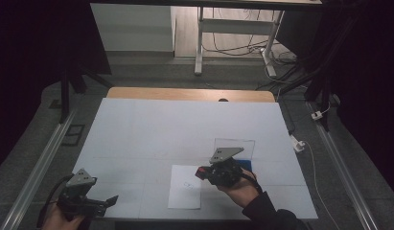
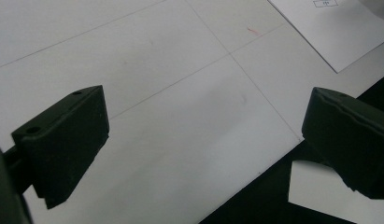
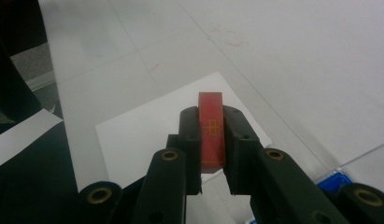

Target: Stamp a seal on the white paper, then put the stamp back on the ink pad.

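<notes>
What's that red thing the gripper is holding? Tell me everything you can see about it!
The red block is a thin, flat, rectangular piece with a faint gold pattern on its narrow edge. It stands on edge, clamped between the two black jaws of the right gripper, which press on its flat sides. Its top pokes out beyond the jaws. It hangs above a white sheet of paper on the table, touching nothing else. What it is made of is hard to tell. In the high view it shows as a small red spot.
</notes>
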`<move>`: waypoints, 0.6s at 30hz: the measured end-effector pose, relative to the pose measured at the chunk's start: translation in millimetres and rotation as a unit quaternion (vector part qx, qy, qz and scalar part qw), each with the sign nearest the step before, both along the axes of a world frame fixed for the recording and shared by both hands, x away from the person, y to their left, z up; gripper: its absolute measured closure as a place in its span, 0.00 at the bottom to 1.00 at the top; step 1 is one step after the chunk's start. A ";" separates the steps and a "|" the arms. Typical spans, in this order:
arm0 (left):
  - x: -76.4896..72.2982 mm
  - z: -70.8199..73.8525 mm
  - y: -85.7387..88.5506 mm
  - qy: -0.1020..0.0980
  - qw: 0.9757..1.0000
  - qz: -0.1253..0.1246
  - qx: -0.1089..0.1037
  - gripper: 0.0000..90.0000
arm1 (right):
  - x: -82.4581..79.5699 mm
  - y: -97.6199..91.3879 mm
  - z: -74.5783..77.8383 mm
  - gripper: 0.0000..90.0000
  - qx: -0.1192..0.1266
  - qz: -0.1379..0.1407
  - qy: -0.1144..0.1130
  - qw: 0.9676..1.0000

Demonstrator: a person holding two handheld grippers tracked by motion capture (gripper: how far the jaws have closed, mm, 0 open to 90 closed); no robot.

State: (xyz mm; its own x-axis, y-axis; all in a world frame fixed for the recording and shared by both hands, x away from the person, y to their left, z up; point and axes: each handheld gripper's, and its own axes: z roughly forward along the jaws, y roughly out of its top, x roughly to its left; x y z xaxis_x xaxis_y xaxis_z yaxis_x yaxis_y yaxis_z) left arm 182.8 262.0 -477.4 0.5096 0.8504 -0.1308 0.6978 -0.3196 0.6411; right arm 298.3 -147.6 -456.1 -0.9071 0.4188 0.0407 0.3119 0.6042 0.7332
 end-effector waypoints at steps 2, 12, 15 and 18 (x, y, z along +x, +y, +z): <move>0.3 -0.2 0.3 0.002 1.000 0.000 -0.001 0.01 | 0.4 -1.7 0.6 0.88 0.003 -0.002 -0.001 1.000; -0.1 -0.1 0.6 0.000 1.000 0.000 -0.002 0.01 | 3.7 -9.7 2.4 0.88 0.001 -0.017 -0.007 1.000; 0.0 -0.1 0.7 0.000 1.000 0.000 -0.002 0.01 | 4.5 -12.1 3.1 0.88 0.000 -0.021 -0.010 1.000; -0.1 -0.1 0.8 0.000 1.000 0.000 -0.002 0.01 | 5.9 -15.4 3.6 0.88 -0.001 -0.025 -0.010 1.000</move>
State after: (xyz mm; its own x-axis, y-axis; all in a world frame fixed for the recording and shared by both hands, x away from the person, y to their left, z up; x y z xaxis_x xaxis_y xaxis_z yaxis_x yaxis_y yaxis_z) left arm 182.7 262.8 -477.5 0.5096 0.8499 -0.1337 0.6979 -0.3174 0.6420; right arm 304.2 -163.0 -452.5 -0.8855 0.4642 0.0217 0.3271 0.5895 0.7386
